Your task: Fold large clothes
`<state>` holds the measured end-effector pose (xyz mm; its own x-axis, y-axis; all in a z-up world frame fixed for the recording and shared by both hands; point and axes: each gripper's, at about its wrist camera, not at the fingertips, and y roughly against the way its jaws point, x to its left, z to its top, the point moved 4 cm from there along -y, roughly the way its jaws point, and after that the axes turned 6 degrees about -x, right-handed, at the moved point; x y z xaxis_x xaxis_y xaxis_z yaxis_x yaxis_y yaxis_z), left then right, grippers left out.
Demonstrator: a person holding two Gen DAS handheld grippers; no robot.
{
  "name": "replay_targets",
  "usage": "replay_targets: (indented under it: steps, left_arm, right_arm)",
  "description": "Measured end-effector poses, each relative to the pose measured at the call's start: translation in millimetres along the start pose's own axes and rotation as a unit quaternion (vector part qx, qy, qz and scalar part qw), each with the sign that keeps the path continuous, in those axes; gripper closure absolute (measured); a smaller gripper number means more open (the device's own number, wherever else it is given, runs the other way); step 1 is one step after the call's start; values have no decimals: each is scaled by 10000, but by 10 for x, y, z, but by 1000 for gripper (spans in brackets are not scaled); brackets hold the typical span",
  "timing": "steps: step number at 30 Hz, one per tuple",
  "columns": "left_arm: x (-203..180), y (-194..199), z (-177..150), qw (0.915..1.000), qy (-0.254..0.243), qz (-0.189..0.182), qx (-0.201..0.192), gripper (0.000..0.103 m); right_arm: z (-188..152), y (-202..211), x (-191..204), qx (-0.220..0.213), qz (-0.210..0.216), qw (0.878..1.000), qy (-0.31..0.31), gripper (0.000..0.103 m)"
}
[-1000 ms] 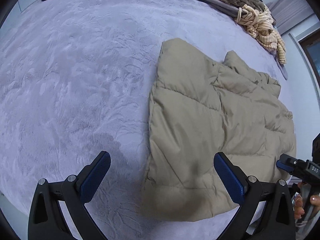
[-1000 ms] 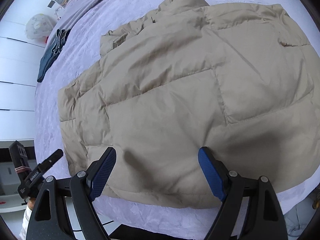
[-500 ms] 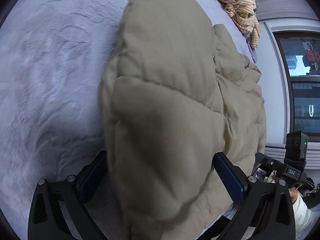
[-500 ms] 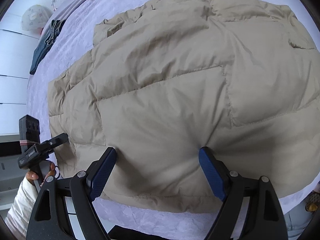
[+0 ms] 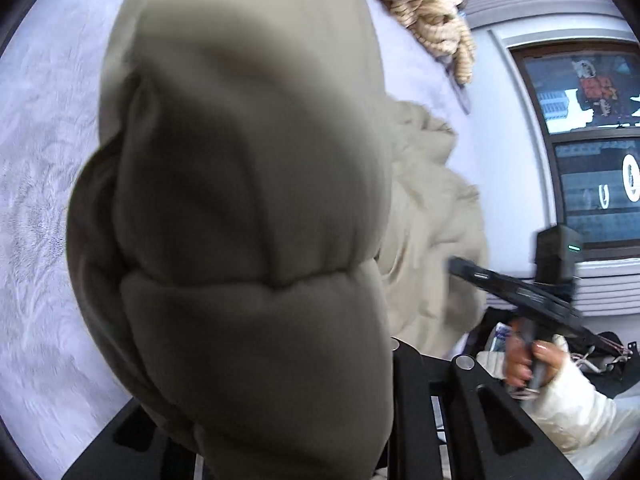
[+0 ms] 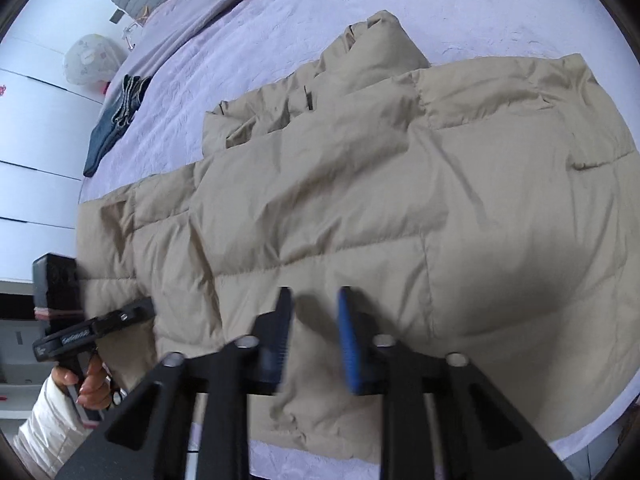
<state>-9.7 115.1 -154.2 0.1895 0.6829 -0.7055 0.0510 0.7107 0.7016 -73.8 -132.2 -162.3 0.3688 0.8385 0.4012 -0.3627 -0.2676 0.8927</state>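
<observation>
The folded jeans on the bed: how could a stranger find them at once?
Start at the wide lilac bed. The big beige puffer jacket fills its middle; look past its far left corner, toward the bed's edge. There lie the folded jeans, the only dark blue thing on the cover.

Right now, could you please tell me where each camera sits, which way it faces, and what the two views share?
Left wrist: sits on the left tongs, looking into a bunched fold of the beige puffer coat clamped there; the right hand with its tongs shows at right.
Right wrist: sits on the right tongs, facing down over the coat spread on the lilac bed cover, jaws just closing on its fabric; the left hand shows lower left.
Shared: coat, bed cover, each other's tongs.
</observation>
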Motion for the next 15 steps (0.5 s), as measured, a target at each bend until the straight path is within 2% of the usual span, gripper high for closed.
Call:
replay_targets:
  steps: [3,6,10,13,15]
  left_arm:
    - [-493,153,-25,9997,46,-97,-198,79]
    - [-1010,140,-63,9995,80,-126,-281,79]
    - [-1596,-123,-89,9994,81,225,-264,79]
    - [-1927,-330,-59,9991,156,315,-252,79]
    - [-2175,-502,4,9989,-17,420,-217,78]
  right_arm:
    - [129,-225,-70,57,88,9999,33,94]
    - [202,-470,-171,239,201,9995,-50,96]
    - [266,-676,-264,491,387,9979,-159,100]
    - [307,-560,-348,616,671,9957,-177,100]
    - [308,-342,-489,480,840,9949,-269,100]
